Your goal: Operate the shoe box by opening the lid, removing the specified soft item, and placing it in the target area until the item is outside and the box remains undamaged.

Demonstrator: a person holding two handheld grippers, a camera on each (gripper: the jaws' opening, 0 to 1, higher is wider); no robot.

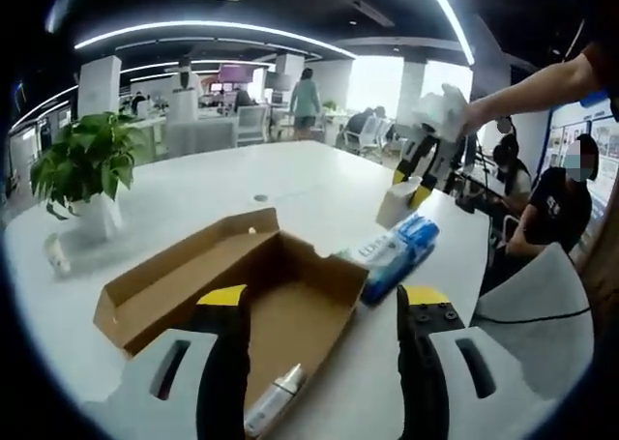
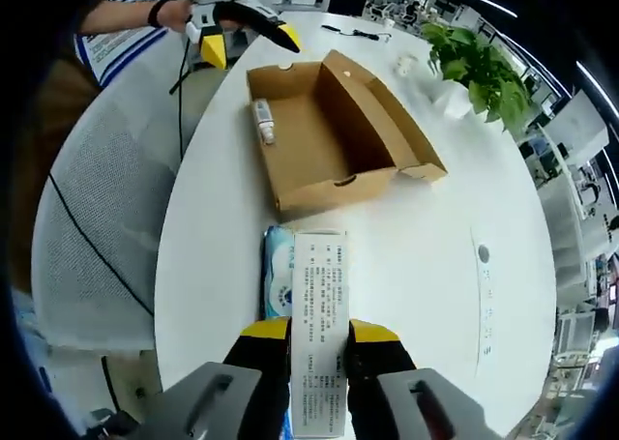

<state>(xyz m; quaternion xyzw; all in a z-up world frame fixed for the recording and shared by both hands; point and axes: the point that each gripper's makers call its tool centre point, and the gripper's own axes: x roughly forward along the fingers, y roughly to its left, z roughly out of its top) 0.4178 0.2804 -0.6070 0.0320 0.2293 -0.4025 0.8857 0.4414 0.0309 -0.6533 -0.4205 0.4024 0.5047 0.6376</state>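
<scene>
Your white table (image 2: 464, 266) carries the open shoe box (image 2: 329, 135) near its middle, a small tube (image 2: 262, 121) inside. Your right gripper (image 2: 319, 348) clamps a white carton above the blue wipes pack (image 2: 278, 271) beside the box. Your left gripper (image 1: 319, 309) stands apart.

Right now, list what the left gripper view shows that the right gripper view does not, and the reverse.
Left gripper view: seated people beside the table and a standing person far back. Right gripper view: the printed face of the white carton clamped in the right hand-held gripper, and a black cable at the table's far end. Shared: the open cardboard box with a tube inside, the blue wipes pack, the potted plant.
</scene>
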